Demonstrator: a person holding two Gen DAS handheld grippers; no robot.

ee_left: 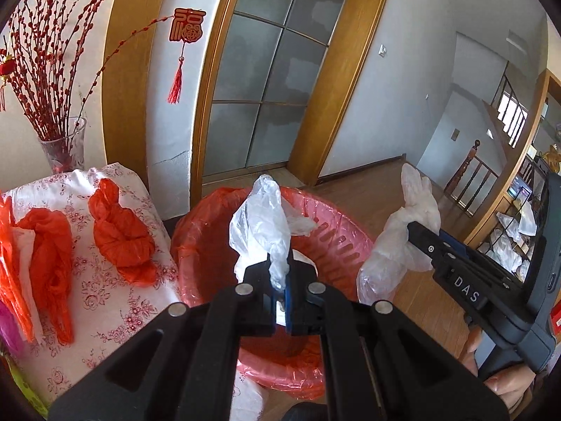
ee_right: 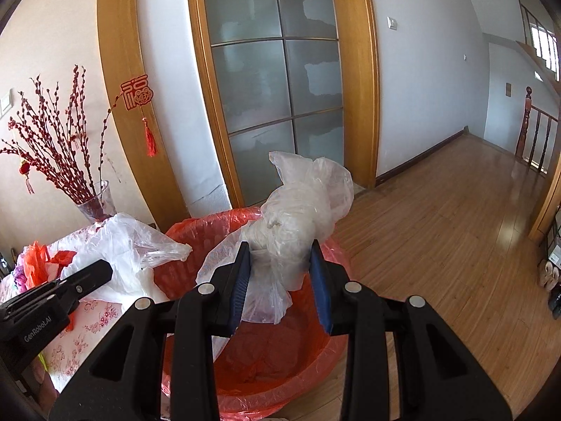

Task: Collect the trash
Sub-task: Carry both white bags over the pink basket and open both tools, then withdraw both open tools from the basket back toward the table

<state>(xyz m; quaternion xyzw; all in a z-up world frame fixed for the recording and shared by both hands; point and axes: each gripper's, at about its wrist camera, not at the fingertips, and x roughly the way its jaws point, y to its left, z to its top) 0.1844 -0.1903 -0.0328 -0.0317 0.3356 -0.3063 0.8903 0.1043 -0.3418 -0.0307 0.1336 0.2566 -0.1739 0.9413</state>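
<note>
L tongs [ee_left: 280,280] are pinched narrow on a thin white bag [ee_left: 261,222], w/ the bag standing up at 12 o'clock from the tips, right over the bin [ee_left: 345,242]. R tongs [ee_right: 282,273] sit fairly wide but clamp a fat clear wad [ee_right: 301,207], pads [ee_right: 242,280] touching both its sides; the wad hangs over the bin's far rim, roughly 12 o'clock in the right wrist view. The bin has a red liner [ee_right: 207,226] and stands on the floor [ee_right: 438,217] just beside the worktop [ee_left: 115,301]. Two red bags [ee_left: 121,231] lie on the worktop's floral cloth at 9 o'clock of the bin, not yet collected.

Risks, as I judge them:
- R wad sits near the rim, so if let go here it could land on the floor instead of inside.
- Thin film may cling to the L pads & not fall when the tongs widen.
- Both loads share the same opening, so tongs could bump each other.
- A snagged liner edge could pull off the rim.
- Glass vase [ee_left: 65,144] at the worktop's back could get knocked when reaching for the red bags.
</note>
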